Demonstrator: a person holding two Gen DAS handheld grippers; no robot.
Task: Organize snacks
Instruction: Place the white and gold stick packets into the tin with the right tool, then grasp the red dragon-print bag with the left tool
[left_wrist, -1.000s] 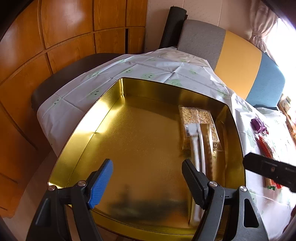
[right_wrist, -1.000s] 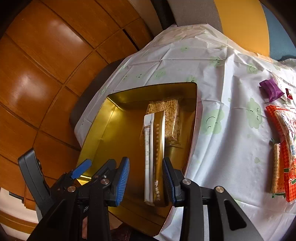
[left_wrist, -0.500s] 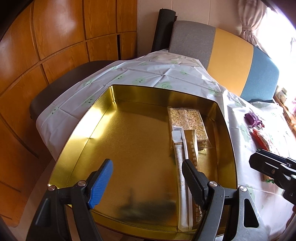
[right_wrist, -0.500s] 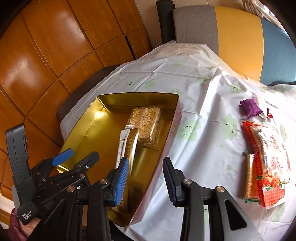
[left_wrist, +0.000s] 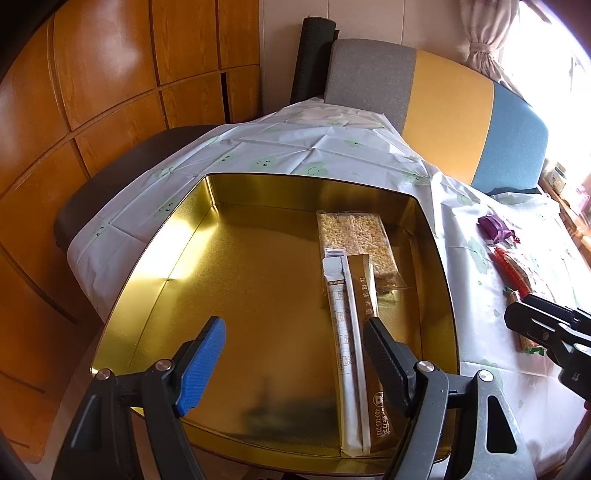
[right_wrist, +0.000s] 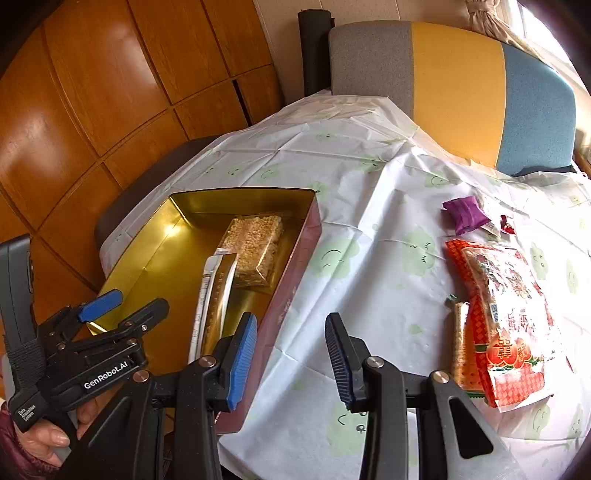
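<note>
Your left gripper stands wide open, empty, over the gold tin; the stick sachet lies beside its right jaw. Your right gripper is part open, apparently empty.

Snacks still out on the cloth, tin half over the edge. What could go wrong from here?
1. The gold tin appears to overhang the near table edge; pressing on its near end might tip it.
2. The right hand-held gripper, open and empty, hangs beside the tin's outer wall and could knock it.
3. The thin bar lies against the red snack bag; a grasp may catch both.
</note>
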